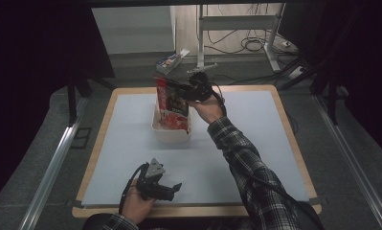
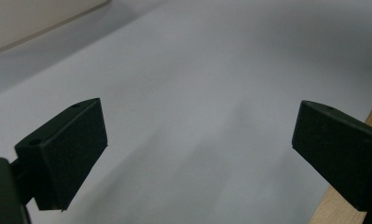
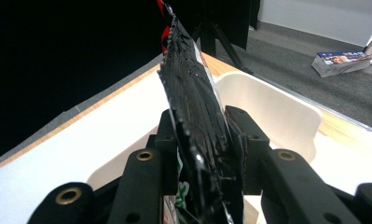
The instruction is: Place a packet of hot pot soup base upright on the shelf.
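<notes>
A red and black snack packet (image 1: pixel 171 103) stands upright in a white tub (image 1: pixel 171 133) near the middle back of the table. My right gripper (image 1: pixel 183 89) is shut on the packet's upper edge; in the right gripper view the packet (image 3: pixel 195 112) is pinched edge-on between the two black jaws, above the tub (image 3: pixel 277 109). My left gripper (image 1: pixel 172 189) rests low near the table's front edge, held by a hand, its jaws wide apart. In the left gripper view its fingers (image 2: pixel 65 151) frame bare white mat with nothing between them.
A white mat (image 1: pixel 246 143) covers the wooden table (image 1: pixel 279 98). A small box (image 1: pixel 170 61) lies on the floor beyond the table, also seen as a box (image 3: pixel 342 61) in the right gripper view. Desk legs and cables (image 1: pixel 248 45) stand farther back.
</notes>
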Tool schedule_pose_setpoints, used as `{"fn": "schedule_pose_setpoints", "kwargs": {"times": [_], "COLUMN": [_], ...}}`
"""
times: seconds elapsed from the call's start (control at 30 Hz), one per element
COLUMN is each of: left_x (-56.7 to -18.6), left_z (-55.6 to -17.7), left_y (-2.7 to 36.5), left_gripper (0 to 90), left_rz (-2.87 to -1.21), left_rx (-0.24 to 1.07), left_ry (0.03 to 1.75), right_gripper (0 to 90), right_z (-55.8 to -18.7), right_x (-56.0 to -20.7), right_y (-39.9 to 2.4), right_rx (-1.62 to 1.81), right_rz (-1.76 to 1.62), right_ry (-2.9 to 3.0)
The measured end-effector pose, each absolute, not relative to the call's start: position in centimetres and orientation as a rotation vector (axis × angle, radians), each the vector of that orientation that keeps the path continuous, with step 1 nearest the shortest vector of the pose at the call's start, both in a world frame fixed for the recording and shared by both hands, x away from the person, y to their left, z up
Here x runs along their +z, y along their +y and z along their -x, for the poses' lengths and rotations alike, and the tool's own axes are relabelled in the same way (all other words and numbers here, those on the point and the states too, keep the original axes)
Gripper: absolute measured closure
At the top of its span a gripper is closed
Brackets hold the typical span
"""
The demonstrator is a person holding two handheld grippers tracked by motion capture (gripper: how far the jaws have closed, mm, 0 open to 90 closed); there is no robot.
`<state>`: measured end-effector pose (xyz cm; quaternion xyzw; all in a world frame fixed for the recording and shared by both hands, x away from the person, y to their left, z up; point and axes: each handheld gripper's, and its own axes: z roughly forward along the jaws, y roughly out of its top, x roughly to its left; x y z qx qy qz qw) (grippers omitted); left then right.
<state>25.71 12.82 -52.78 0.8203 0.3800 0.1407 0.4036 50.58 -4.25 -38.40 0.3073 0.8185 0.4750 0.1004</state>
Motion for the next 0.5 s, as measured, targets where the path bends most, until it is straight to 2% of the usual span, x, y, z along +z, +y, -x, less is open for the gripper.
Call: {"fn": "schedule_pose_setpoints", "kwargs": {"times": [0.5], "left_x": [-52.9], "left_z": [-25.8], "left_y": [12.6], "left_gripper": [3.0], "left_rz": [-2.079], "left_rx": [0.347], "left_ry": [0.954], "right_gripper": [68.9], "right_z": [-50.4], "right_x": [-39.9], "right_y": [-6.1], "right_rx": [1.282], "right_rz": [-0.898], "right_ry": [2.445]}}
